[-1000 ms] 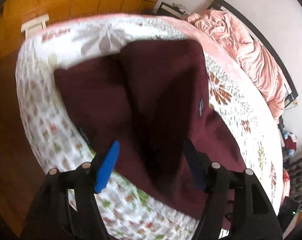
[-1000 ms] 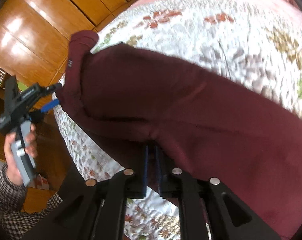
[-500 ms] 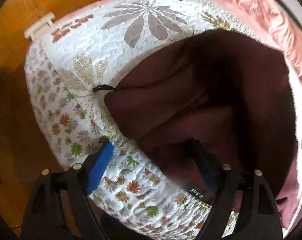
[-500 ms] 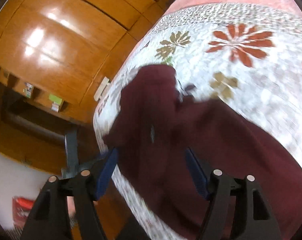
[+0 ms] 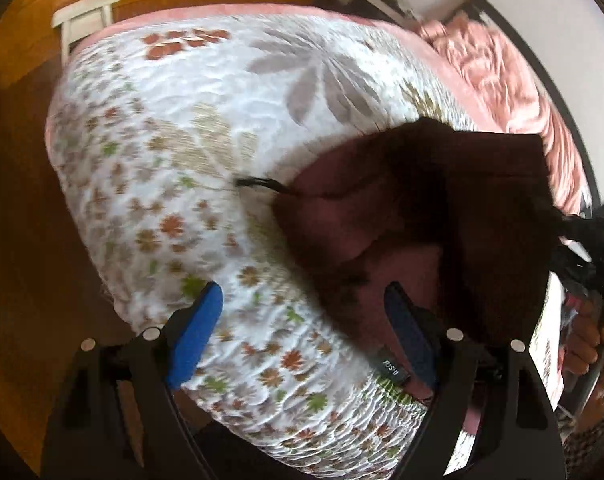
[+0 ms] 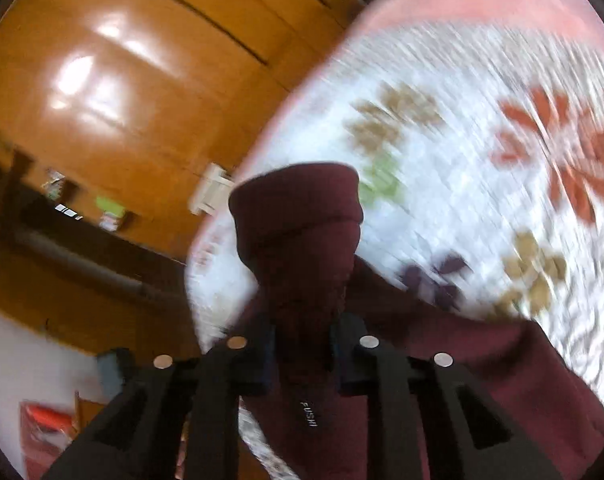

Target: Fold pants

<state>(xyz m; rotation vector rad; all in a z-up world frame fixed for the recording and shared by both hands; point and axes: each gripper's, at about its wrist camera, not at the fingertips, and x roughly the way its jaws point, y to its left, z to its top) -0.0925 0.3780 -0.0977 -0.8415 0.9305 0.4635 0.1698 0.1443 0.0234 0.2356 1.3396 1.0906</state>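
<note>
The dark maroon pants (image 5: 441, 216) lie bunched near the corner of the bed on a floral quilt (image 5: 190, 128). A black drawstring (image 5: 262, 183) trails out on the quilt. My left gripper (image 5: 302, 320) is open and empty, with its blue-padded fingers (image 5: 194, 328) over the quilt edge beside the pants. In the right wrist view my right gripper (image 6: 302, 352) is shut on a bunched fold of the pants (image 6: 302, 232), which stands up between the fingers. A small label (image 6: 307, 414) shows on the fabric.
A pink blanket (image 5: 513, 80) lies heaped at the far side of the bed. A white stool (image 5: 84, 12) stands by the orange wooden wardrobe (image 6: 142, 80). Brown floor (image 5: 26, 208) lies left of the bed.
My right gripper was shut, opened half a second ago, and has now shut on a fold of the pants. My left gripper stayed open and shifted over the bed corner.
</note>
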